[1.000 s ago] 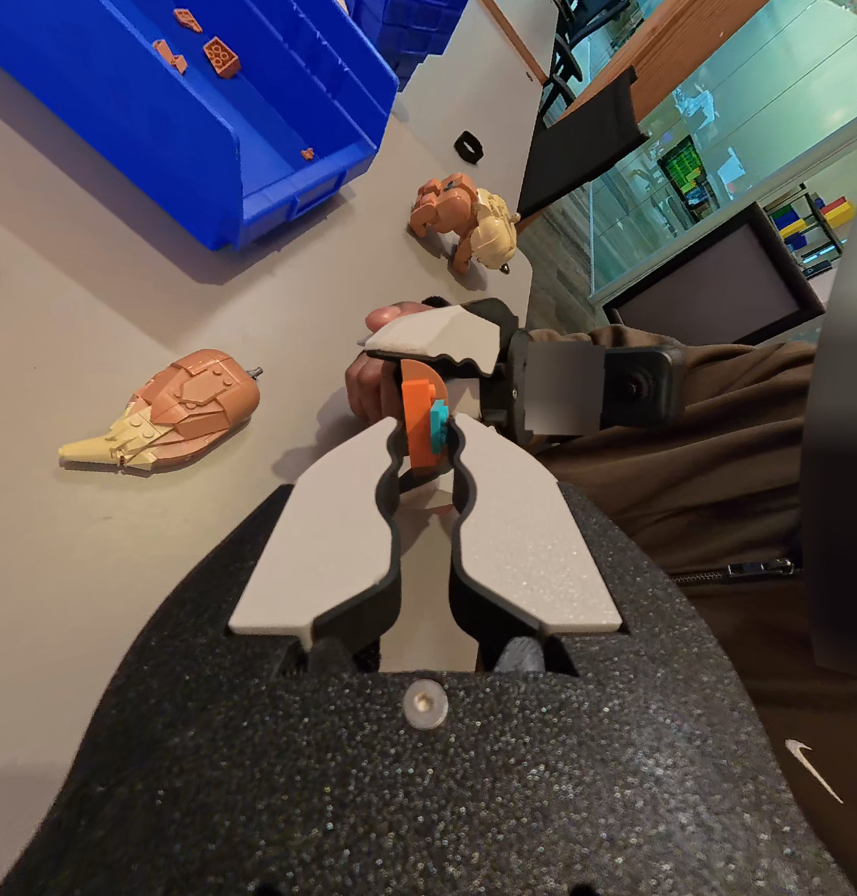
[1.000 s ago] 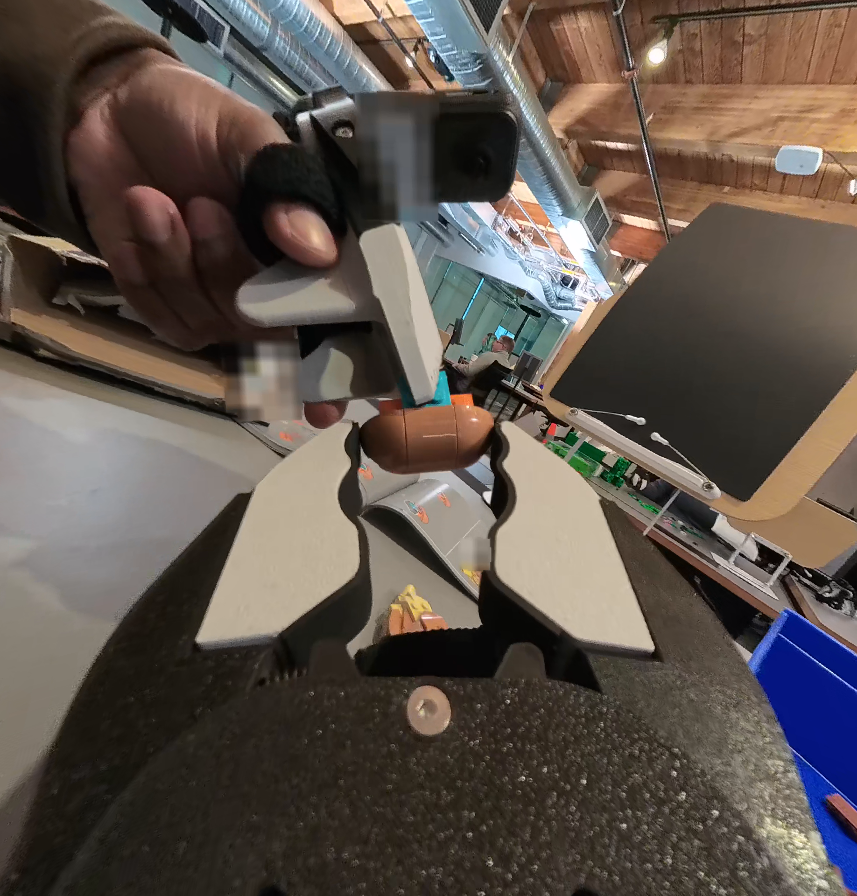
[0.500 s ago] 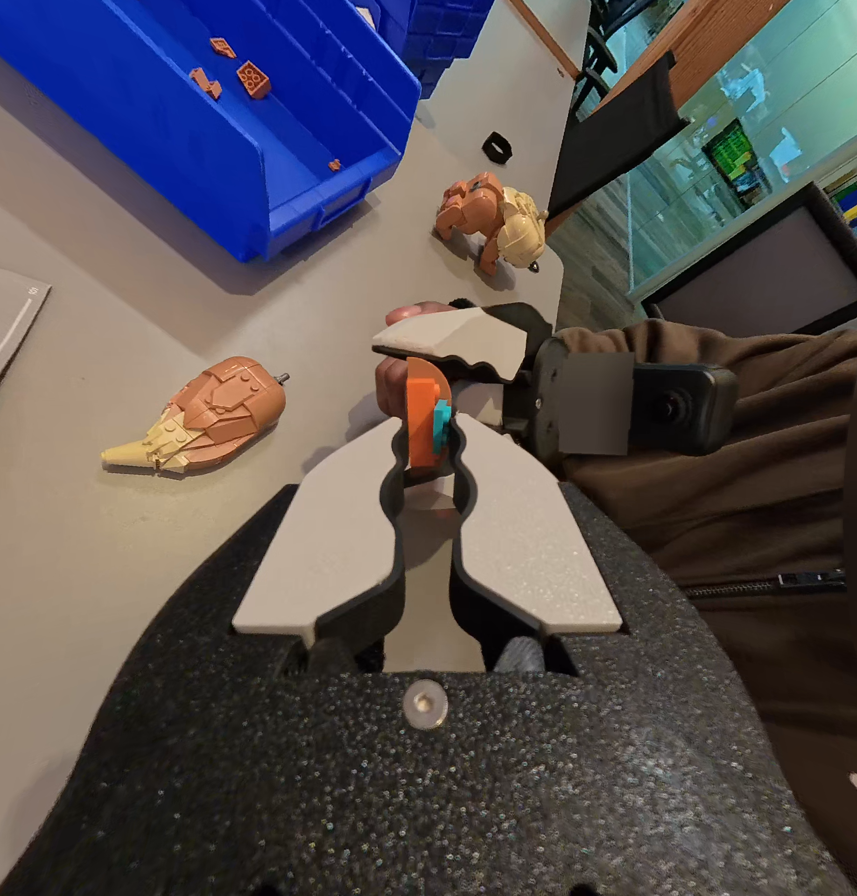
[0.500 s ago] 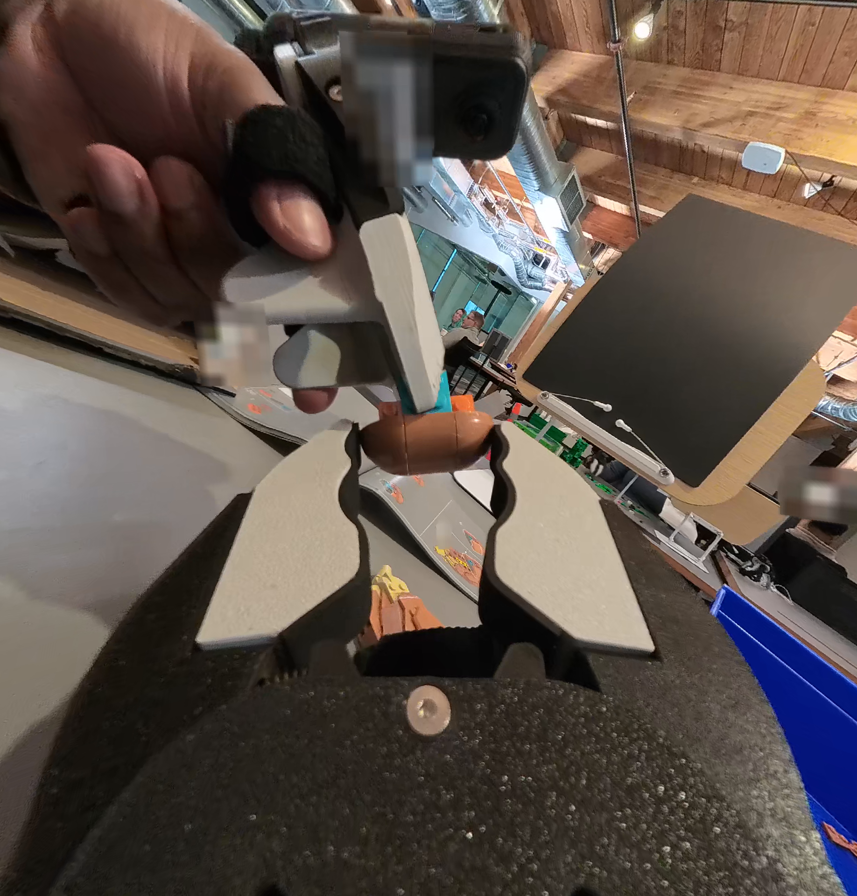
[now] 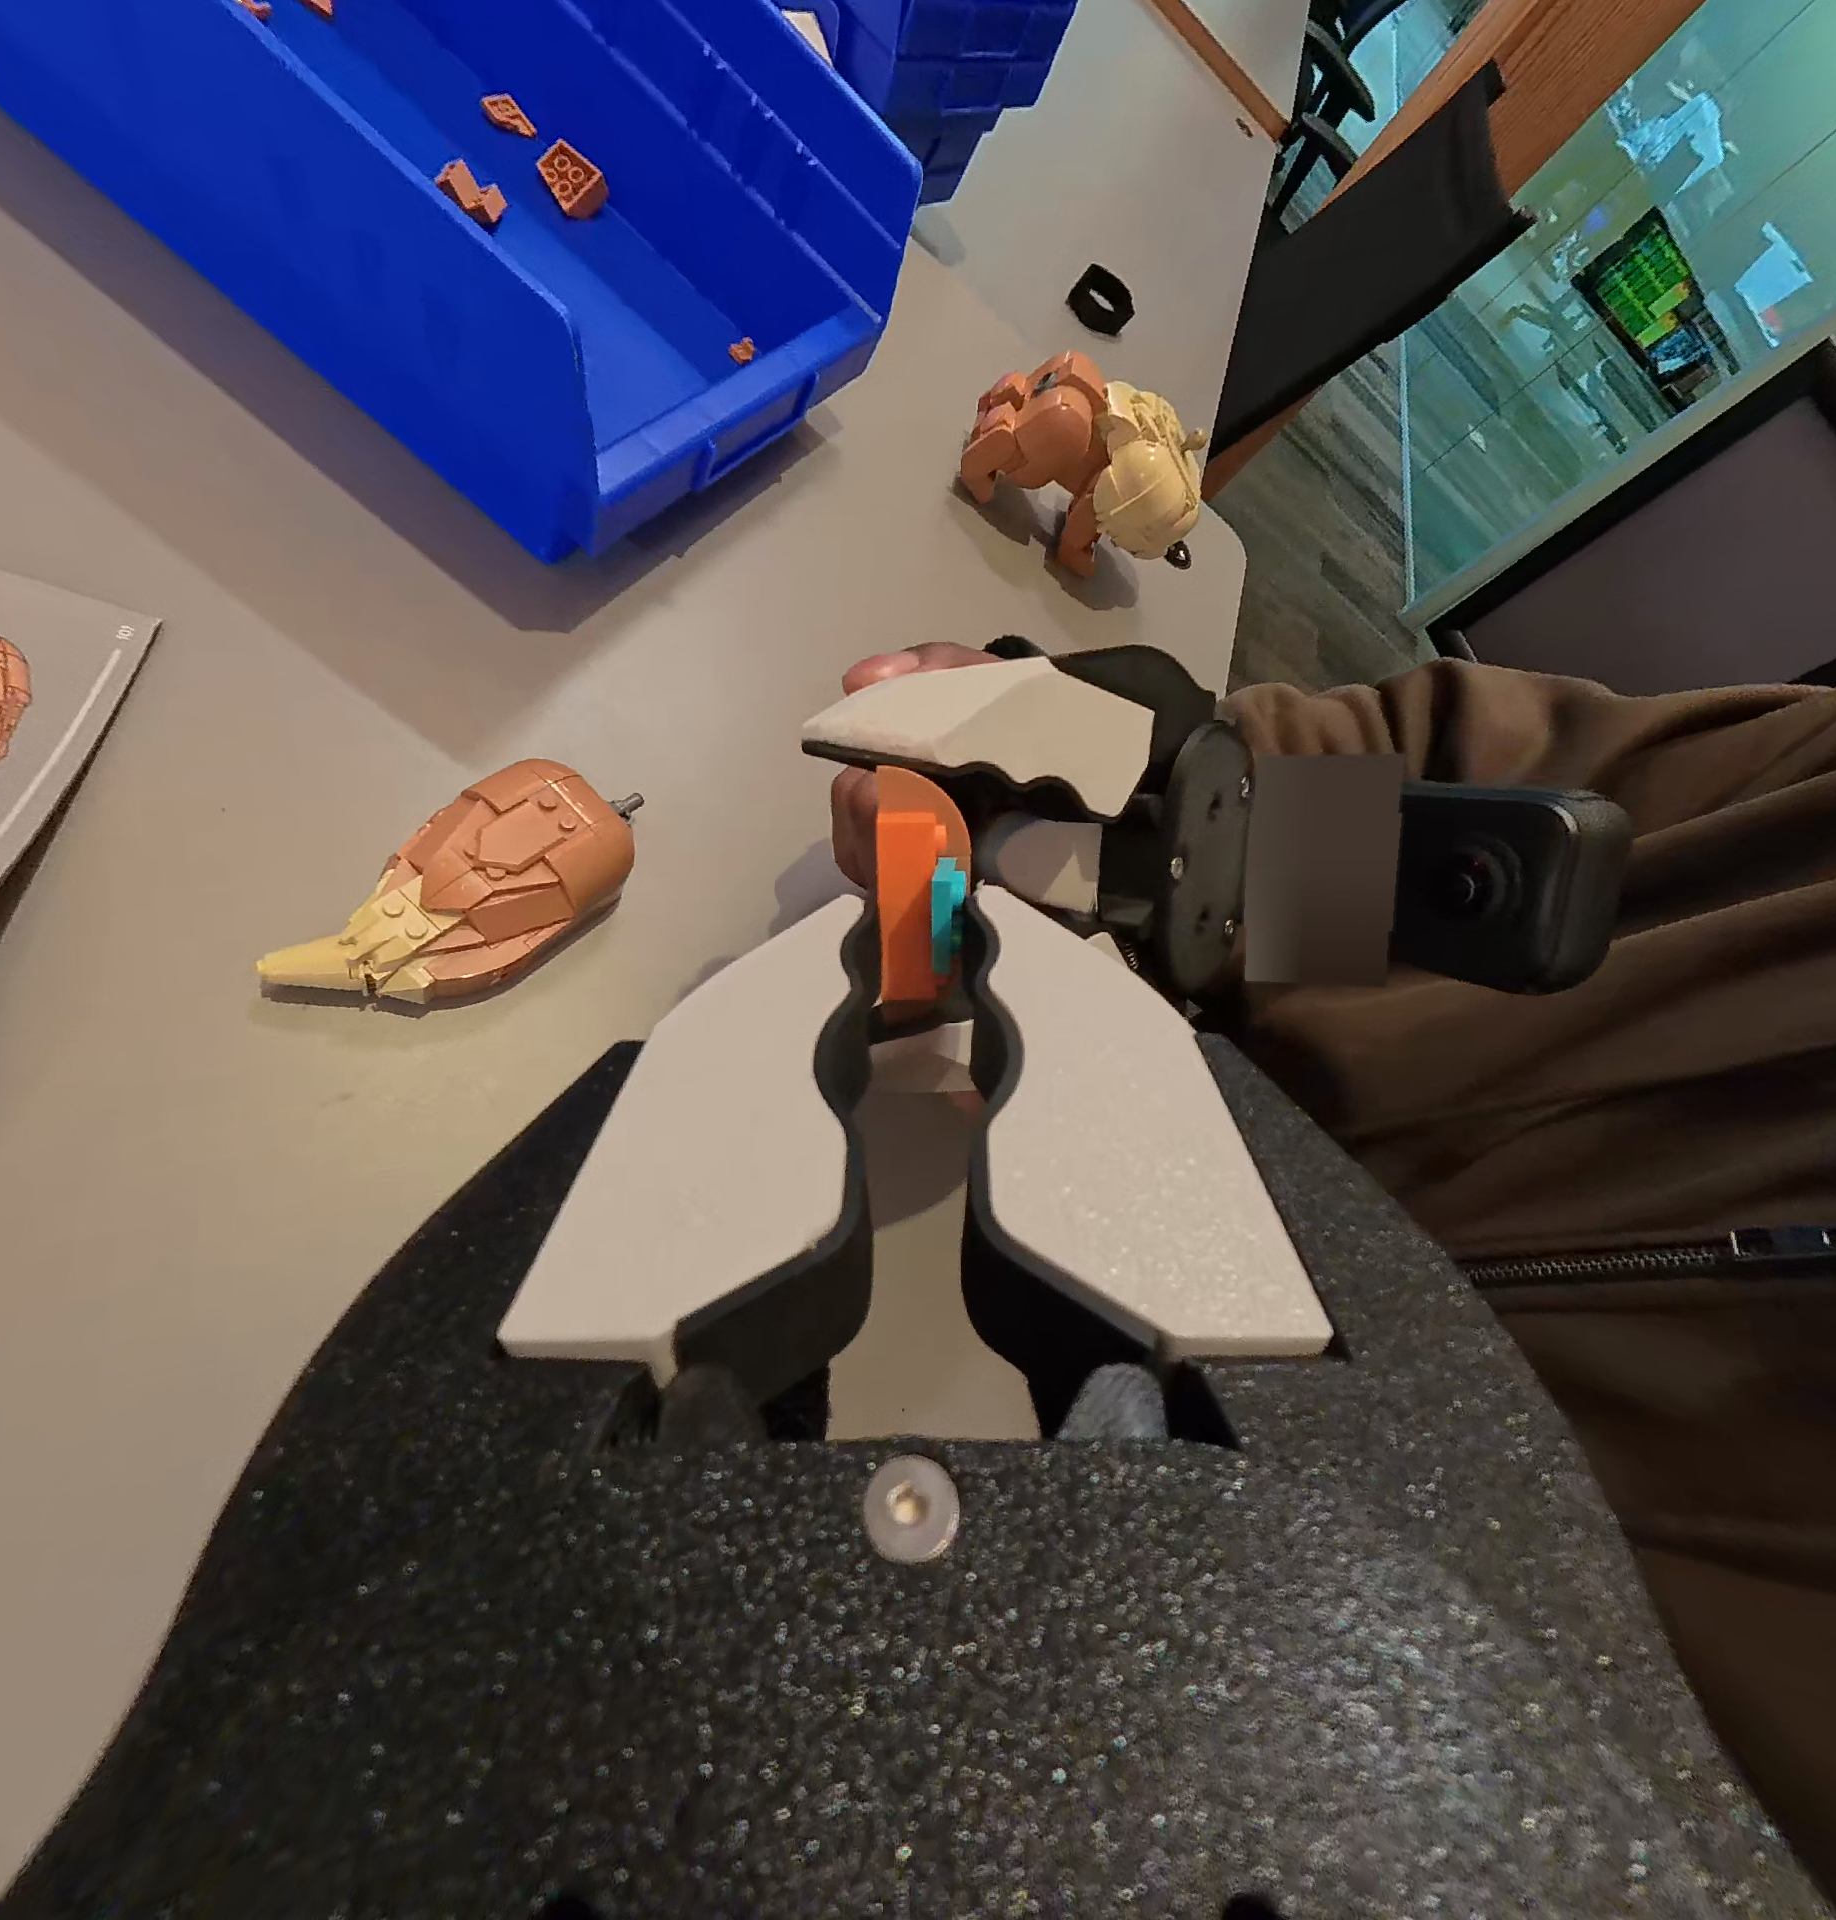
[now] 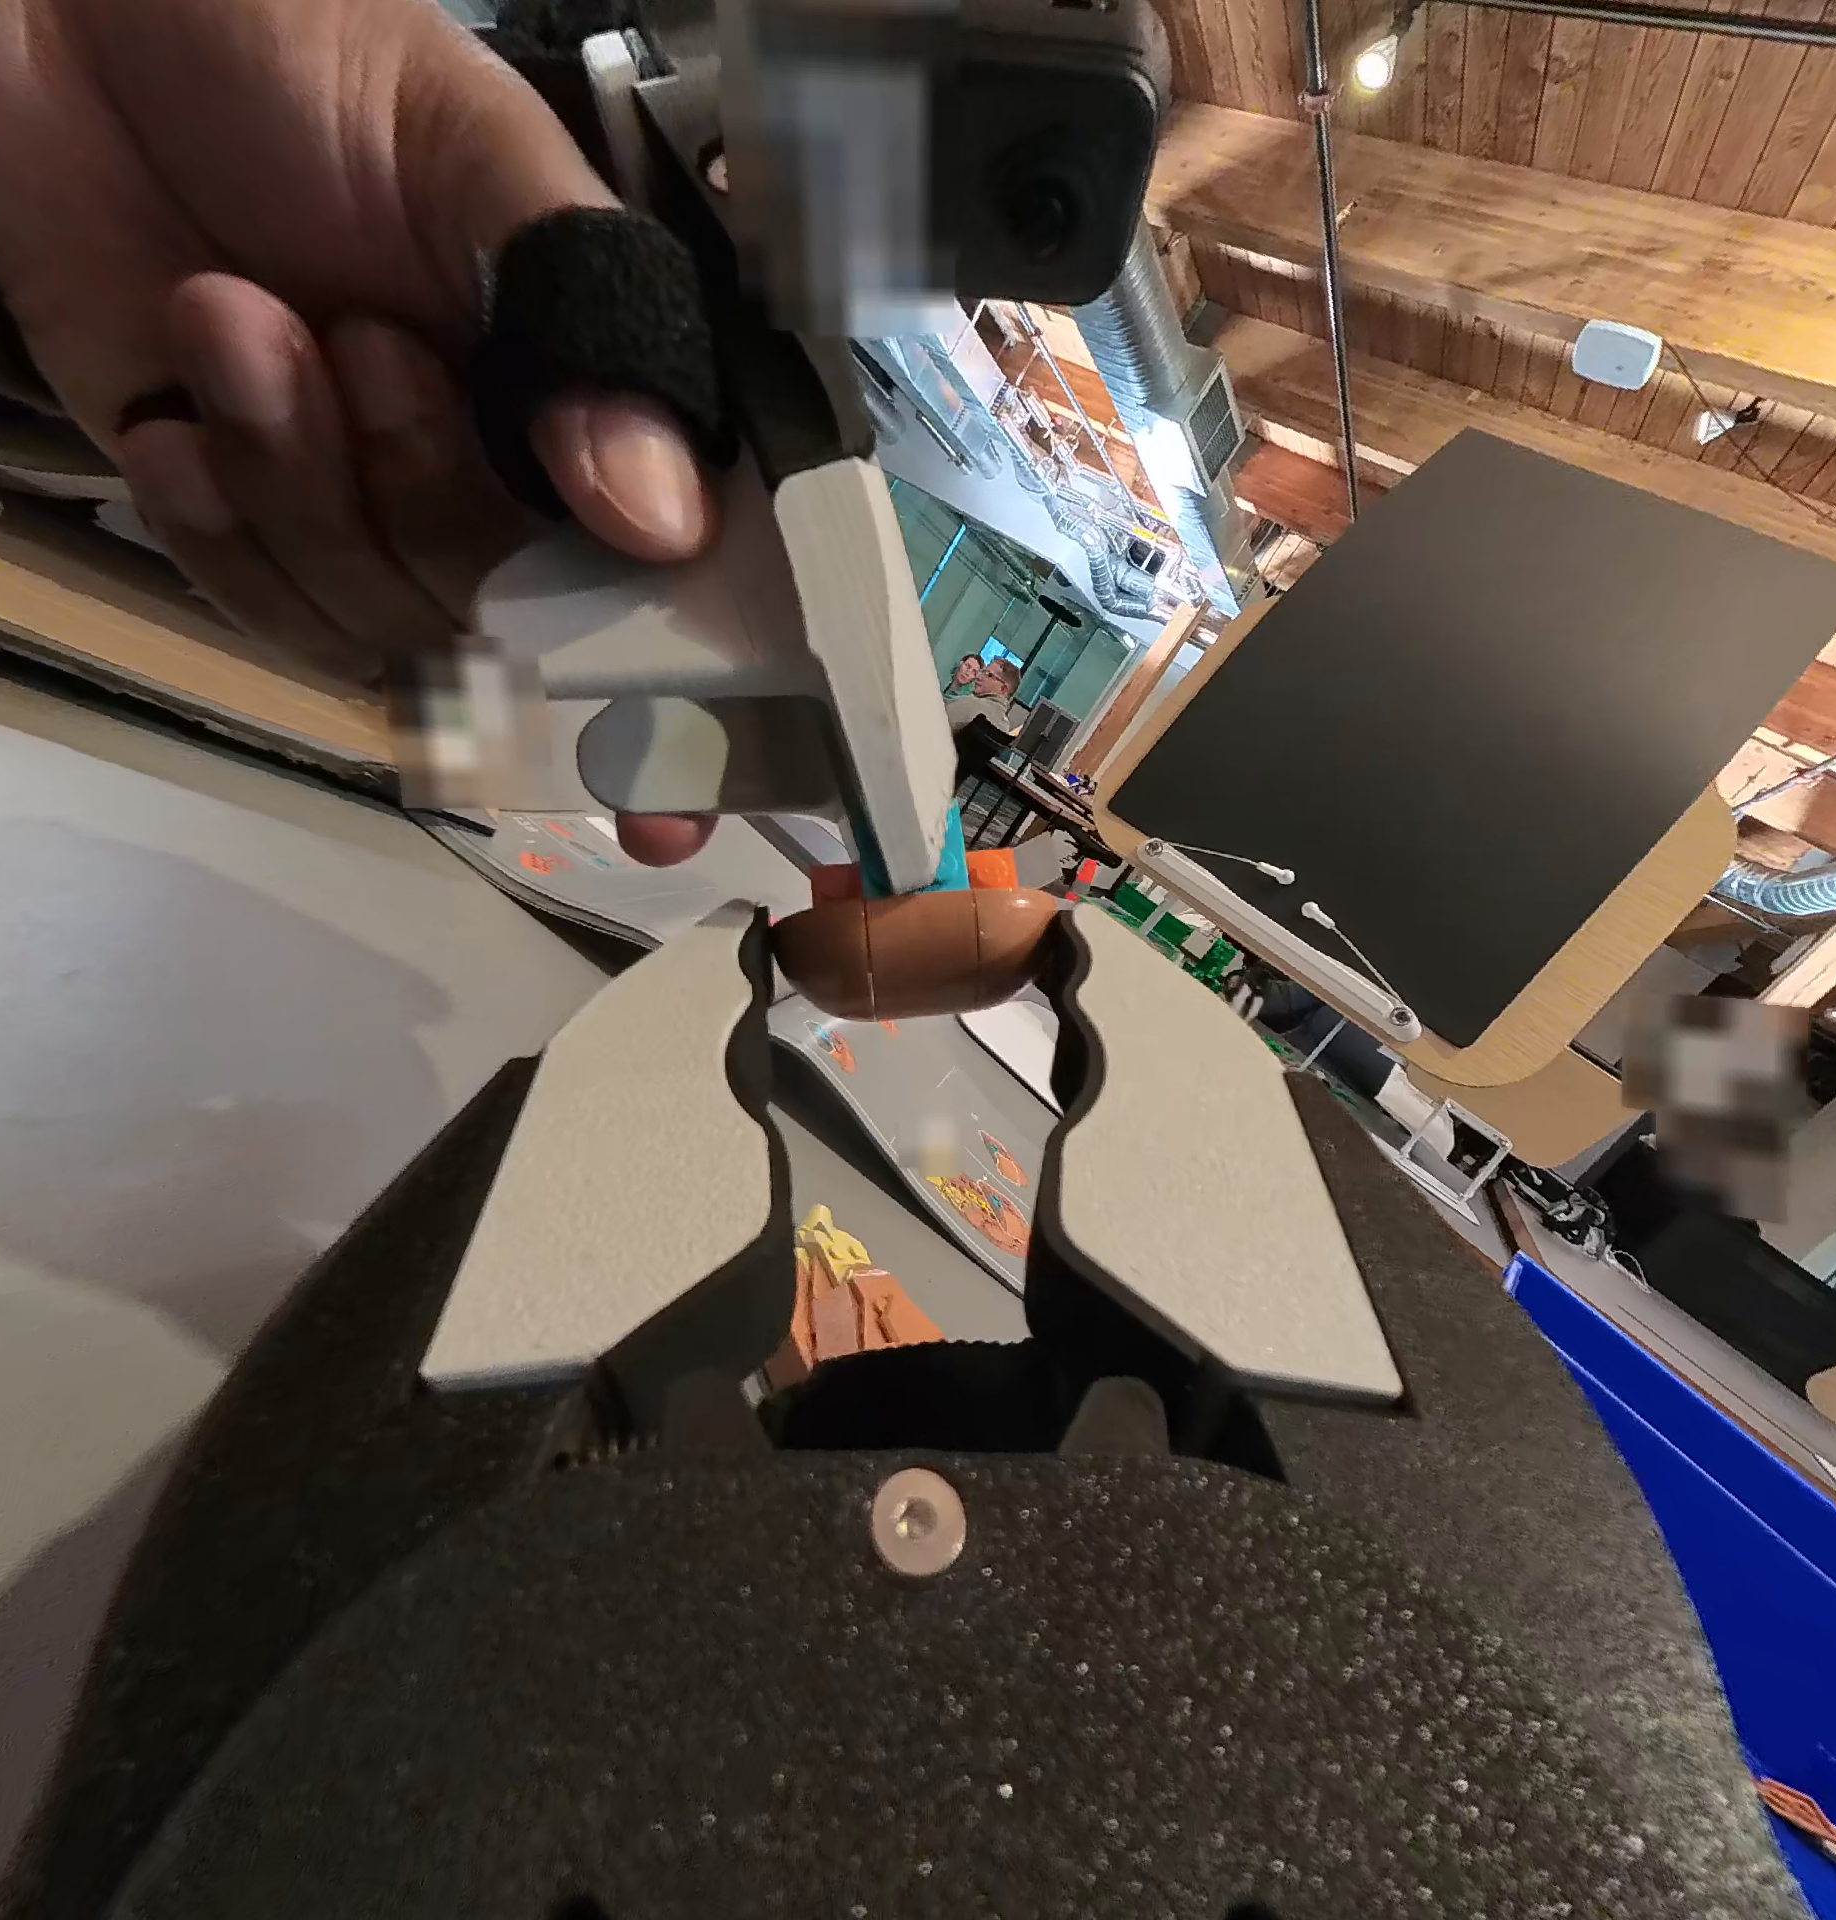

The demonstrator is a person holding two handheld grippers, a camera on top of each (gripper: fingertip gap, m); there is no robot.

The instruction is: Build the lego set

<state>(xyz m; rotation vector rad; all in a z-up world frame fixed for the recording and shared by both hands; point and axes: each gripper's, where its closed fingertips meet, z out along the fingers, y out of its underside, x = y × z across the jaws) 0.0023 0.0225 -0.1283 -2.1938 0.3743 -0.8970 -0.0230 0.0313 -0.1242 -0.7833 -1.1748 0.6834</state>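
Observation:
A small assembly hangs in the air between both grippers: a brown rounded piece (image 6: 914, 961), an orange piece (image 5: 906, 914) and a teal piece (image 5: 950, 902) on it. My left gripper (image 5: 919, 935) is shut on the orange and teal part. My right gripper (image 6: 909, 945) is shut on the ends of the brown rounded piece. The right gripper's fingers (image 5: 987, 717) reach in from the right in the left wrist view. The left gripper's fingers (image 6: 862, 665) come down from above onto the teal piece (image 6: 953, 862) in the right wrist view.
On the grey table (image 5: 166, 1143) lie a brown and tan tapered sub-build (image 5: 478, 883) and a brown and tan animal figure (image 5: 1090, 468). A blue bin (image 5: 426, 260) holds several brown pieces. An instruction booklet (image 5: 41, 727) lies at the left, a black ring (image 5: 1101, 301) far back. The grippers are tip to tip, or close to it.
Both grippers stay shut on the assembly and have shifted together. In the left wrist view the bin and builds slid right and the booklet came into view. The left gripper looms larger in the right view.

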